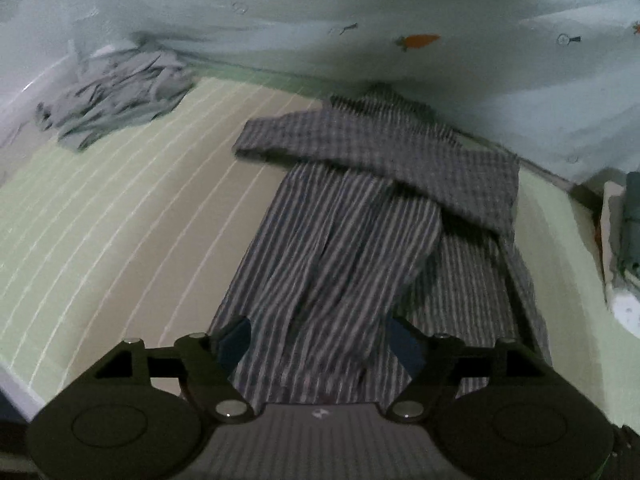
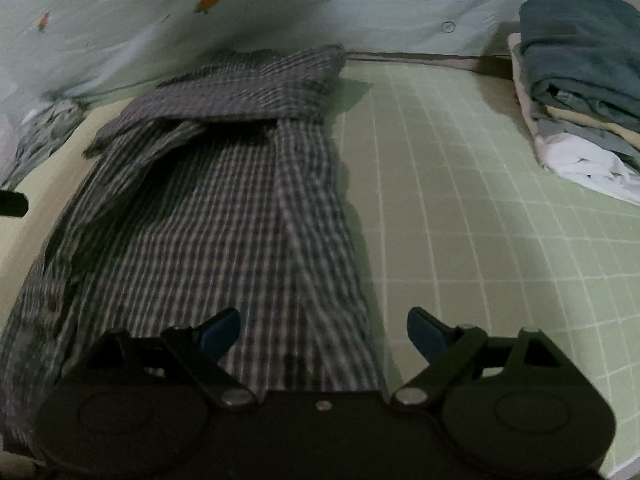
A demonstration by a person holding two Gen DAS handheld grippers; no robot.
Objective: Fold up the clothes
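A grey checked shirt (image 1: 352, 216) lies spread lengthwise on the green mat (image 1: 120, 208), with one sleeve folded across its upper part. It also fills the left half of the right wrist view (image 2: 224, 208). My left gripper (image 1: 320, 344) is open, its jaws wide apart over the shirt's near hem. My right gripper (image 2: 324, 332) is open too, over the shirt's near right edge, its right finger above bare mat (image 2: 480, 220). Neither holds cloth.
A crumpled grey garment (image 1: 120, 100) lies at the mat's far left. A stack of folded clothes (image 2: 584, 92) sits at the far right. A pale curtain with carrot prints (image 1: 400, 20) hangs along the back edge.
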